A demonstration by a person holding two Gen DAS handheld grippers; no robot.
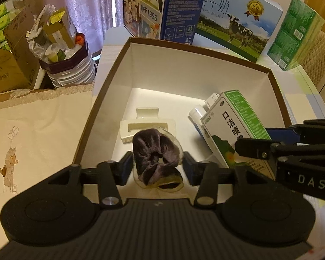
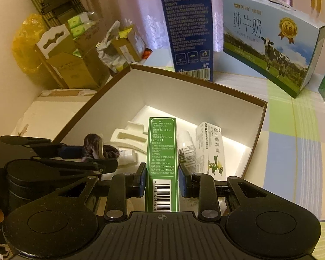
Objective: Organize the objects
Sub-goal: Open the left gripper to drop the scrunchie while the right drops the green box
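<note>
Left wrist: left gripper [image 1: 158, 166] clamps scrunchie [image 1: 156, 153] over box [image 1: 166, 69]; right gripper [image 2: 161, 178] grips green carton [image 2: 161, 162].

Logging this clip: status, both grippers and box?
Left gripper shut on dark scrunchie. Right gripper shut on green carton. Both over open box. Nothing blocking.

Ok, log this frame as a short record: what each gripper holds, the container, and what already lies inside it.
left gripper: shut on dark velvet scrunchie
right gripper: shut on green and white carton
container: open brown box, white inside
already in box: white foam insert, white bottle, small white carton
behind box: milk cartons
</note>
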